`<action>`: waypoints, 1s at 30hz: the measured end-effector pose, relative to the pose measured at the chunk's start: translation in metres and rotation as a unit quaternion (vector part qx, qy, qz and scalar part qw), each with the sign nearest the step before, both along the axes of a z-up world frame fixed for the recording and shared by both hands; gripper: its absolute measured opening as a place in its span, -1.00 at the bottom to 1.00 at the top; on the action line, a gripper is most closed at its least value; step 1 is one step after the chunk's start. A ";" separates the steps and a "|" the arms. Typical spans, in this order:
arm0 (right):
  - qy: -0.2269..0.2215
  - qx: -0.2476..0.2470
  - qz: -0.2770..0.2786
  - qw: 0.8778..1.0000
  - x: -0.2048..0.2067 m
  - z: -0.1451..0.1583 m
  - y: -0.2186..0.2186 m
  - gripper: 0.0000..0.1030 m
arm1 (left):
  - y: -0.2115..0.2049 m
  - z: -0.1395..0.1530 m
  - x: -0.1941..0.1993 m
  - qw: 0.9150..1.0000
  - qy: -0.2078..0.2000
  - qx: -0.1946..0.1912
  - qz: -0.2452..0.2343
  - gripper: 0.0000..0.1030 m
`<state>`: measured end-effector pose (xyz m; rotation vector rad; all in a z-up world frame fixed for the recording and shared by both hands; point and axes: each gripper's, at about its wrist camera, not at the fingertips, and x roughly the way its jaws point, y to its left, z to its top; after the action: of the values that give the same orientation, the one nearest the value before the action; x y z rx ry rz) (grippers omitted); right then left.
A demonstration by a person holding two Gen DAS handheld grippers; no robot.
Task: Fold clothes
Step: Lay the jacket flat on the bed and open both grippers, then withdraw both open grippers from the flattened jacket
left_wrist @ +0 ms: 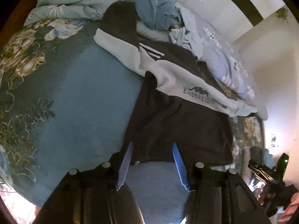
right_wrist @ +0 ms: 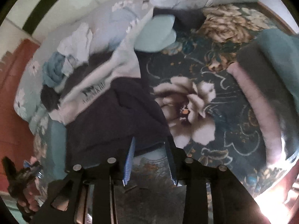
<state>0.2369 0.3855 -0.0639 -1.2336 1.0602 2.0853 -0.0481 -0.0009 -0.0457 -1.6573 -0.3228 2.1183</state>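
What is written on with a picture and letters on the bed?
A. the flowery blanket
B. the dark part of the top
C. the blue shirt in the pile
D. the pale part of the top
D: the logo with letters sits on the pale part of the dark and pale top, above its dark part.

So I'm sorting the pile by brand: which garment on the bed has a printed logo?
The dark and white top lying nearest the grippers: its white panel bears a dark printed logo and it has white stripes. The crumpled blue garment behind it shows none.
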 end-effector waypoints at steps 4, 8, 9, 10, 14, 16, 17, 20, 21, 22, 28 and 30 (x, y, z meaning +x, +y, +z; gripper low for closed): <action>0.033 0.026 -0.018 0.999 0.027 0.034 -0.018 -0.23 | -0.003 0.003 0.006 1.000 0.001 0.011 -0.011 0.08; 0.047 0.062 -0.013 0.997 0.047 0.063 -0.039 -0.23 | -0.011 0.009 0.016 0.999 0.004 0.030 -0.015 0.12; 0.049 0.069 -0.011 0.996 0.049 0.069 -0.041 -0.23 | -0.015 0.012 0.019 0.999 0.004 0.033 -0.010 0.13; 0.051 0.075 -0.009 0.996 0.052 0.075 -0.044 -0.23 | -0.020 0.017 0.021 0.999 0.007 0.038 -0.007 0.13; 0.088 0.106 -0.003 0.990 0.047 0.111 -0.044 -0.23 | -0.050 0.042 0.032 0.998 0.032 0.051 0.012 0.13; 0.119 0.111 0.003 0.987 0.036 0.131 -0.041 -0.23 | -0.074 0.061 0.040 0.997 0.057 0.048 0.031 0.14; 0.136 0.111 0.008 0.984 0.029 0.141 -0.040 -0.23 | -0.087 0.070 0.043 0.996 0.067 0.044 0.046 0.18; 0.171 0.098 0.023 0.980 0.008 0.154 -0.040 -0.20 | -0.122 0.091 0.051 0.991 0.090 0.030 0.091 0.24; 0.183 0.092 0.029 0.978 0.001 0.158 -0.040 -0.18 | -0.129 0.096 0.052 0.990 0.092 0.026 0.103 0.24; 0.188 0.085 0.037 0.978 -0.005 0.158 -0.040 -0.18 | -0.135 0.101 0.053 0.989 0.093 0.022 0.115 0.24; 0.193 0.079 0.083 0.974 -0.018 0.153 -0.044 -0.17 | -0.138 0.142 0.052 0.982 0.129 0.005 0.139 0.31; 0.189 0.084 0.090 0.974 -0.012 0.152 -0.043 -0.17 | -0.133 0.152 0.047 0.981 0.137 0.001 0.139 0.34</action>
<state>0.2250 0.3425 0.0884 -0.8986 0.9265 2.5634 -0.0014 -0.1334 0.1061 -1.3587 -0.4929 2.5143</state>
